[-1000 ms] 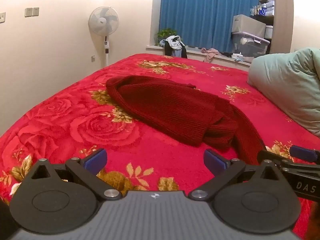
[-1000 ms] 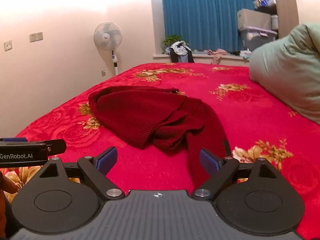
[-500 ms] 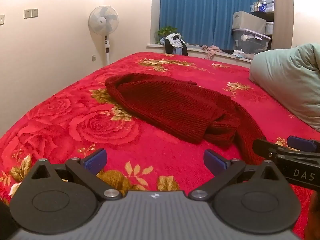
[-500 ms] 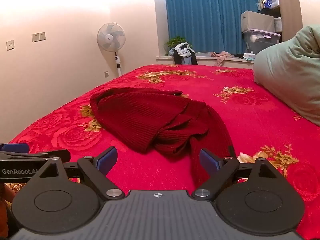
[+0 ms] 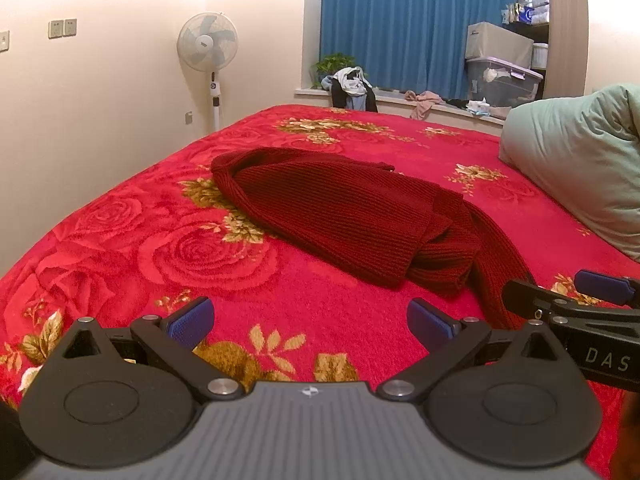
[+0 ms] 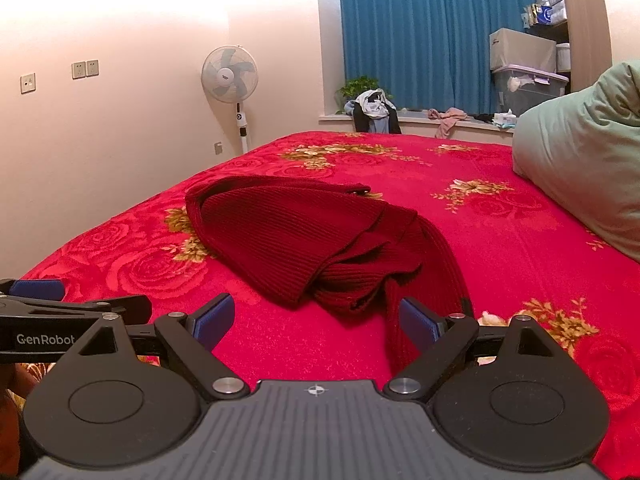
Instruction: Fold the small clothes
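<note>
While both tongs (image 5: 310, 322) (image 6: 316, 318) gape wide, gripping nothing, the ribbed maroon sweater (image 5: 344, 216) lies rumpled — plush rose-patterned blanket (image 5: 180, 252) beneath.

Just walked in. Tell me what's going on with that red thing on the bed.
A person holds two grippers low over the red floral bedspread, facing a dark red knitted sweater that lies loosely bunched, one sleeve trailing toward the right gripper. The left gripper and the right one are both open and hold nothing. Neither touches the sweater yet. A green duvet lies to the right.
</note>
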